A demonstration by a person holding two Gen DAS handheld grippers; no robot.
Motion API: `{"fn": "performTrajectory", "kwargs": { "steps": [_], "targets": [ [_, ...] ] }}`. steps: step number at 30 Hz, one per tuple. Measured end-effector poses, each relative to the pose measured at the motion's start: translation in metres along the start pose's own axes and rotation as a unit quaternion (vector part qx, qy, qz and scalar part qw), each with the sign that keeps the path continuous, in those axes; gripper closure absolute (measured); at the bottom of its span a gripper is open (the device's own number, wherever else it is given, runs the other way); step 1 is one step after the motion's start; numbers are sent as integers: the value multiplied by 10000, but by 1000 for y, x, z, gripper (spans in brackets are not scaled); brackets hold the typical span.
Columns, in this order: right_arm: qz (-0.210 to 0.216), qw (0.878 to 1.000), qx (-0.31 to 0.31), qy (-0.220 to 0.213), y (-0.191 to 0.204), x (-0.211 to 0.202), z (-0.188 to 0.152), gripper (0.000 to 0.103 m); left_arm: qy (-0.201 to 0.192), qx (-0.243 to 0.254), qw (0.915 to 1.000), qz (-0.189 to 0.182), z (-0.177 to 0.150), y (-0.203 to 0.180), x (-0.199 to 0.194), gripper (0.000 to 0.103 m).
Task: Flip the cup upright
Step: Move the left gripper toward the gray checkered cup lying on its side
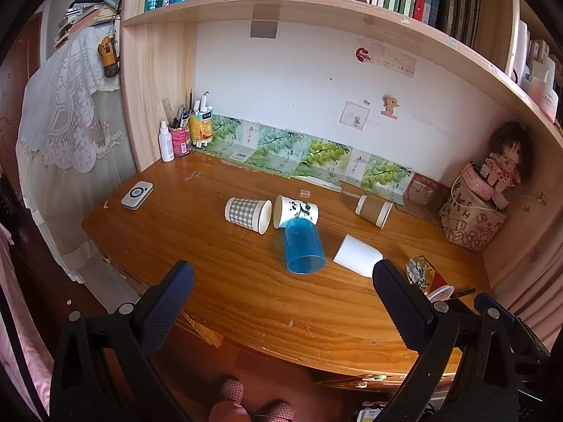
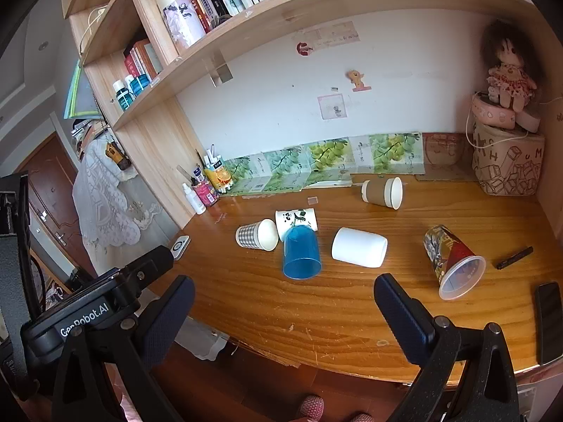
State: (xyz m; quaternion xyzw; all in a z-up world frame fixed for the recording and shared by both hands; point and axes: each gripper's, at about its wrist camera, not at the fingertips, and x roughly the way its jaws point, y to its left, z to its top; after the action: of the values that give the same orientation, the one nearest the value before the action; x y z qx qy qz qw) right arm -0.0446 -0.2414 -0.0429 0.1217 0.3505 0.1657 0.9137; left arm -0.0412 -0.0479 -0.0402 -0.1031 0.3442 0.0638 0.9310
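Observation:
Several cups lie on their sides on the wooden desk. A blue translucent cup lies mid-desk, its mouth toward me. Behind it lie a checked paper cup and a panda cup. A white cup lies to the right, a brown-sleeved cup farther back, and a printed clear cup at the right. My left gripper and right gripper are open and empty, held back at the desk's front edge.
A white device lies at the desk's left. A pen holder and bottle stand in the back left corner. A patterned bag with a doll fills the back right corner. A phone and a marker lie at the right.

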Motion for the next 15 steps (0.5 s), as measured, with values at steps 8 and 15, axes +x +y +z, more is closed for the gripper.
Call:
{"fn": "performTrajectory", "kwargs": {
  "steps": [8, 15],
  "targets": [
    [-51, 10000, -20, -76, -4, 0, 6, 1, -222, 353, 9991, -25, 8, -8, 1, 2],
    [-127, 9998, 109, -74, -3, 14, 12, 0, -338, 805, 9962, -77, 25, -9, 14, 2]
  ]
}}
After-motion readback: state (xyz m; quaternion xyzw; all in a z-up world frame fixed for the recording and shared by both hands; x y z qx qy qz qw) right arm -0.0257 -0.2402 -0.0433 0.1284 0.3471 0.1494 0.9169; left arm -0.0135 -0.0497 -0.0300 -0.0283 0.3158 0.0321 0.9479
